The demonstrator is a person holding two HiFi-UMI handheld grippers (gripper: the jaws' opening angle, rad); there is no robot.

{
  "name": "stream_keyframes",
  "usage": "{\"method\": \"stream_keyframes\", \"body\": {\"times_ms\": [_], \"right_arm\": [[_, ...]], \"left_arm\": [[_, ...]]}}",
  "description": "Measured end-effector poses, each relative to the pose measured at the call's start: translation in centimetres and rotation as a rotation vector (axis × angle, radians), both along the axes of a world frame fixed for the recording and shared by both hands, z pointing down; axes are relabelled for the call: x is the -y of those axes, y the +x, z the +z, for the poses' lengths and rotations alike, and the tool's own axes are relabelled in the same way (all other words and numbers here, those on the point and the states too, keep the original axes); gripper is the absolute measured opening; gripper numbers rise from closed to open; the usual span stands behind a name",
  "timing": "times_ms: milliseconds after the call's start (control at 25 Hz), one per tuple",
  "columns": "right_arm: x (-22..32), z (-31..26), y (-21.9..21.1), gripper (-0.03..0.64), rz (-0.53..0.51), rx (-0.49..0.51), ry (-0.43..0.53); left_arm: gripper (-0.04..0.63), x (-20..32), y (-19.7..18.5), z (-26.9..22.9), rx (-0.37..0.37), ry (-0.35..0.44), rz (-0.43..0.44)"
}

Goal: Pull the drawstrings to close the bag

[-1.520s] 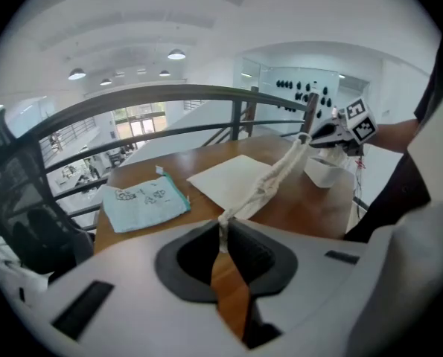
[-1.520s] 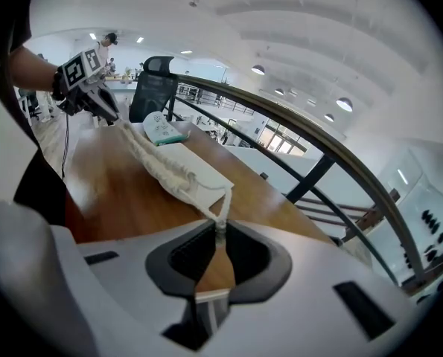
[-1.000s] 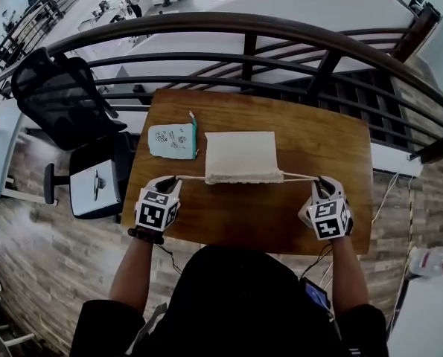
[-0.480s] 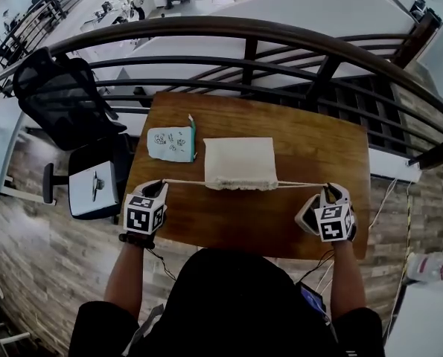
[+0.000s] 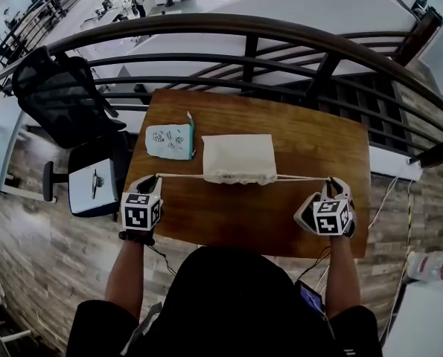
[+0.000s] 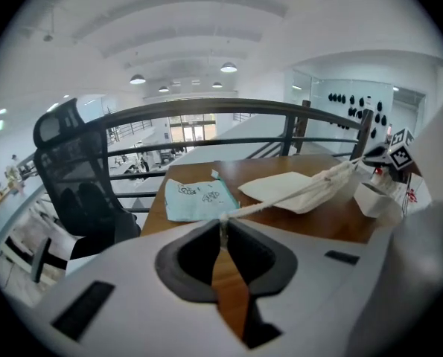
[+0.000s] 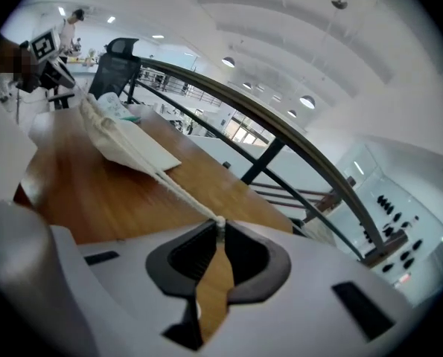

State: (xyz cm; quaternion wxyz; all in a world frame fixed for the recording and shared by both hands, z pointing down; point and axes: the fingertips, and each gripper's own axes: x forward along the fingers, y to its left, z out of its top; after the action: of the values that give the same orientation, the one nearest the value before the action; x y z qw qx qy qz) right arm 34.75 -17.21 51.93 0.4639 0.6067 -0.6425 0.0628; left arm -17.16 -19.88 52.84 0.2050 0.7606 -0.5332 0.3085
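**Head view.** I hold the left gripper (image 5: 155, 179) clenched on the left drawstring (image 5: 182, 175) and the right gripper (image 5: 331, 182) clenched on the right drawstring (image 5: 304, 178). Both cords run taut and nearly level to the cream bag (image 5: 238, 155). The bag lies flat at mid-counter, its gathered mouth toward me.

**Edges and room.** The left gripper sits at the left edge of the counter (image 5: 266, 218), and the right one is just inside the right edge. Bare wood lies between the bag and me. The railing (image 5: 251, 50) closes the far side. A teal printed sheet (image 5: 170, 141) lies just beside the bag's left side, clear of the cord.

**Change.** Compared with a second ago, the grippers stand farther apart and more cord shows on each side. The bag's mouth looks a little narrower.
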Motion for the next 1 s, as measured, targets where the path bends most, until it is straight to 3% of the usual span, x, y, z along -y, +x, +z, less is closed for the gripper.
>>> {"method": "stream_keyframes", "body": {"times_ms": [120,280,440,680,840,1000], "right_arm": [[-0.4,0.4,2.1,0.034,0.053,0.044,0.0],[-0.5,0.5,1.8,0.034,0.037,0.034,-0.007],[-0.4,0.4,2.0,0.034,0.031,0.028,-0.001],[-0.1,0.3,3.1,0.031,0.058,0.06,0.003],[0.2,0.2,2.0,0.034,0.063,0.082,-0.009],[1.1,0.0,-1.9,0.045,-0.014,0.156,-0.014]], "left_arm": [[0.041,0.3,-0.7,0.1,-0.009,0.011,-0.029],[0.041,0.1,-0.6,0.6,-0.031,-0.02,-0.042],[0.041,-0.1,-0.6,0.7,0.013,-0.013,-0.011],[0.041,0.5,-0.8,1.0,-0.086,-0.018,-0.06],[0.043,0.3,0.9,1.1,-0.039,-0.034,-0.007],[0.048,0.1,3.3,1.0,0.004,-0.038,0.075]]}}
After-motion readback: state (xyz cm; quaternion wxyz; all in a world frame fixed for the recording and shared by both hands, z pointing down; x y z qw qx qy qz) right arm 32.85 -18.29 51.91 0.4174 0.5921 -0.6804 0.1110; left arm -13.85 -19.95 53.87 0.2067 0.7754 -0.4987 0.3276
